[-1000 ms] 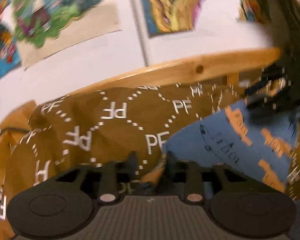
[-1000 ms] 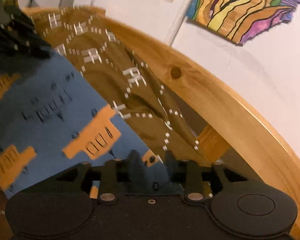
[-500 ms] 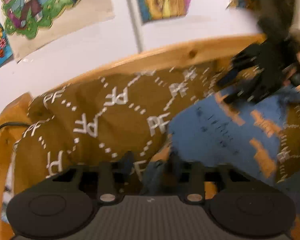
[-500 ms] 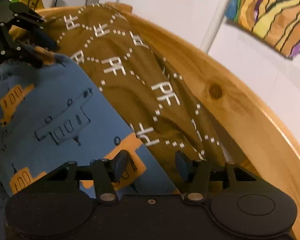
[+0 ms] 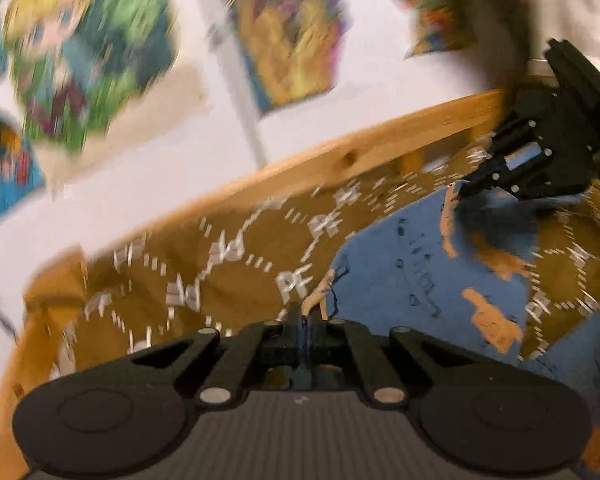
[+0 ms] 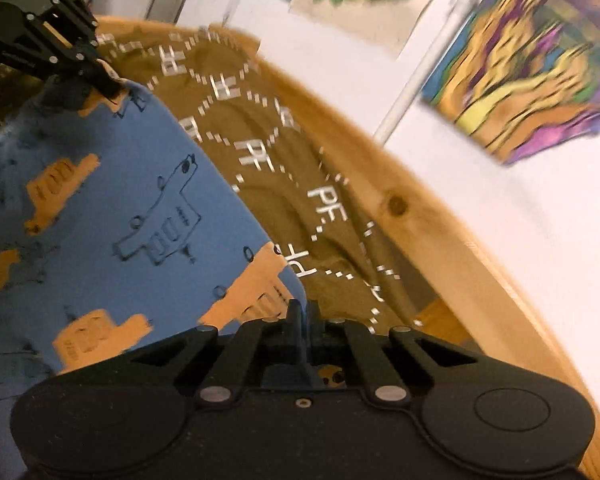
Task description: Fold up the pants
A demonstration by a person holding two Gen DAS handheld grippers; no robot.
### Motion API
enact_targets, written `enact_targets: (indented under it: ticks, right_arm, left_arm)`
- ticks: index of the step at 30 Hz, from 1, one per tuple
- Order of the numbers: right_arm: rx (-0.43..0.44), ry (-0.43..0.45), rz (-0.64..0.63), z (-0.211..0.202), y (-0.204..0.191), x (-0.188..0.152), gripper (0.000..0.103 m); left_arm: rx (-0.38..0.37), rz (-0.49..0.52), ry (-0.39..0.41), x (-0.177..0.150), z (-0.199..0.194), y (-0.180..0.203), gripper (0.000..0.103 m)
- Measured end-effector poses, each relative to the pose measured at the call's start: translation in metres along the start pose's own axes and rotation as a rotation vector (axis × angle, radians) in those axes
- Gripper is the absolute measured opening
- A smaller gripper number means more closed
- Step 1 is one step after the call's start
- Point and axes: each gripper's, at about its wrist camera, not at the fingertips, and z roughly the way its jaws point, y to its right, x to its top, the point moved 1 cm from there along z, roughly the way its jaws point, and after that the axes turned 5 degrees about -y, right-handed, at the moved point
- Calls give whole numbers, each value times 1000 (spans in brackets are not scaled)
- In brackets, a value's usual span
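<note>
**Both grippers pinching one edge of the pants above the bedspread**

One pair of pants (image 6: 112,208), blue with orange vehicle prints and dark outline drawings, is held stretched between two grippers over a brown bedspread (image 6: 260,140) patterned with white "PF" letters and dotted lines. The left gripper (image 5: 302,322) has its fingers drawn together on a corner of the blue cloth; the right gripper (image 6: 302,312) is likewise closed on the cloth edge at its own fingertips. In each wrist view the opposite gripper appears at the far end of the fabric, so the taut edge, and the visible long axis of the garment, runs from one gripper to the other, roughly parallel to the wooden bed rail (image 6: 432,232) behind it. The rest of the garment falls away from this edge toward the bedspread; which end is the waist cannot be told. One curved rail is in view, bearing a single dark knot. Several colourful pictures (image 6: 532,76) hang on the white wall (image 5: 148,184) behind; motion blur prevents an exact count.
</note>
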Motion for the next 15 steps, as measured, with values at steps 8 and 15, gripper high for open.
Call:
enact_targets:
  ticks: [8, 15]
  right_arm:
    - [-177, 71, -43, -108, -85, -49, 0]
    - [-230, 10, -176, -155, -189, -102, 0]
  left_arm:
    - [-58, 369, 148, -42, -81, 74, 2]
    - [-88, 682, 71, -122, -95, 153, 2]
